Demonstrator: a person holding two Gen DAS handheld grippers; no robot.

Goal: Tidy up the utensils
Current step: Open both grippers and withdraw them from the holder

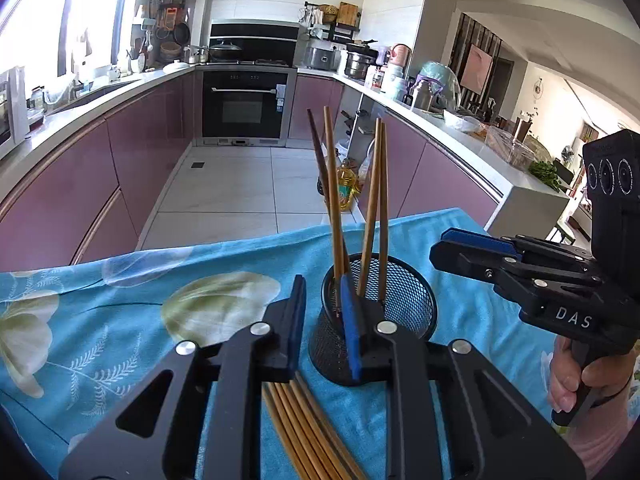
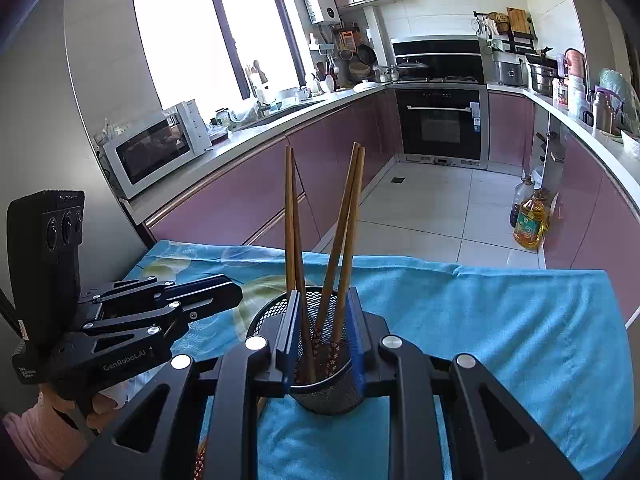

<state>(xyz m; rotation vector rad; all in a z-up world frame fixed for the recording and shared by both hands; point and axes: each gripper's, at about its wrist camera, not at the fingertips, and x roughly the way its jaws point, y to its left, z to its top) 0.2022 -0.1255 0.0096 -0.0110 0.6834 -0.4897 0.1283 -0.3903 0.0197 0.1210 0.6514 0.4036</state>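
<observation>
We're mid-task: four chopsticks (image 2: 340,240) already stand in the black mesh cup (image 1: 404,300), leaning as two crossed pairs, and a bundle of loose chopsticks (image 1: 304,432) lies flat on the blue floral cloth (image 1: 120,320), just under and between the left gripper's fingers. We count roughly five or six in that bundle; the ends run out of view, so no firm count.

Left gripper (image 1: 322,320): jaws apart, nothing held, and its right pad sits in front of the cup's near rim, though we can't tell if it touches. The bundle lies below the fingers, not clamped.

Right gripper (image 2: 322,340): jaws apart and straddling the cup from its own view, with the wall between the blue pads. We can't tell whether the pads press the mesh, so we call it apart, not clamped. In the left wrist view its fingers hover to the right of the cup and look close together from the side.

Step in hand, as we judge it: pick the next stick from the bundle with the left while the right steadies the cup. The next move needs the left to dip low, close on one or two sticks near their ends, tilt them upright and drop them past the sticks already leaning in the cup.

Counts: one cup, four sticks in it, one bundle on the cloth, two grippers.
</observation>
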